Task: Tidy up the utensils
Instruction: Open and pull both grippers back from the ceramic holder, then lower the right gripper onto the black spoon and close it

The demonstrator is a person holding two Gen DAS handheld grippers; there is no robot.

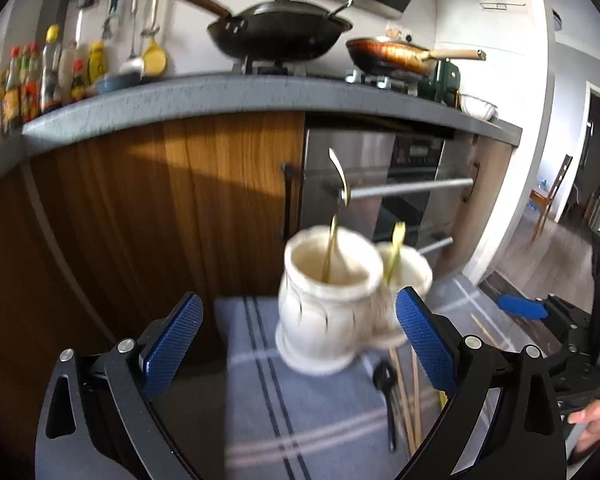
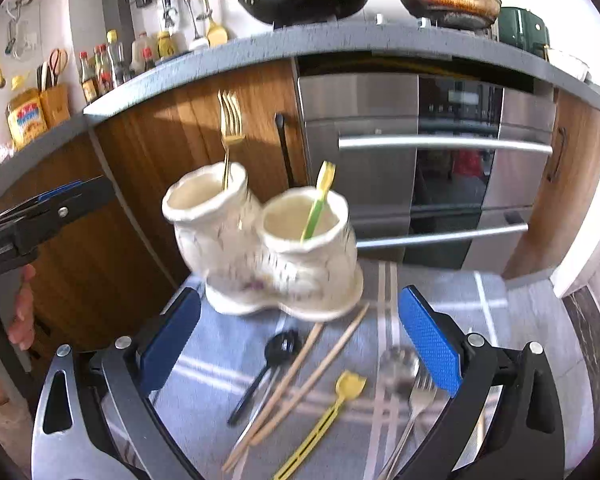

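So this is mid-sort. The double holder (image 2: 260, 240), two white ceramic cups joined on one base, sits on the striped cloth (image 2: 440, 292) that covers the surface, right in front of the oven. One cup already has a gold fork (image 2: 229, 136) standing in it, the other a green-handled yellow fork (image 2: 320, 196).

Both grippers are empty right now. The left gripper (image 1: 298, 340) has its jaws wide apart with nothing between the pads; the holder just sits beyond the tips. Same for the right gripper (image 2: 300, 344): jaws spread, nothing clamped, hovering over the loose stuff.

Still lying flat on the cloth, near the holder's base: a black spoon (image 2: 268, 364), a pair of chopsticks (image 2: 300, 380) whose tips come right up to the base, a yellow fork (image 2: 332, 412), a steel spoon (image 2: 396, 364) and a steel fork (image 2: 416, 396), those last two overlapping next to the right pad.

My read is it's between placements, picking the next piece. The steel pair looks closest for the right side. Tricky bit: they lie flat and thin on cloth, so the jaws need to come down low, straddle one handle only, and not drag its neighbour along. Everything's a bit motion-blurred, so finer detail I can't call.
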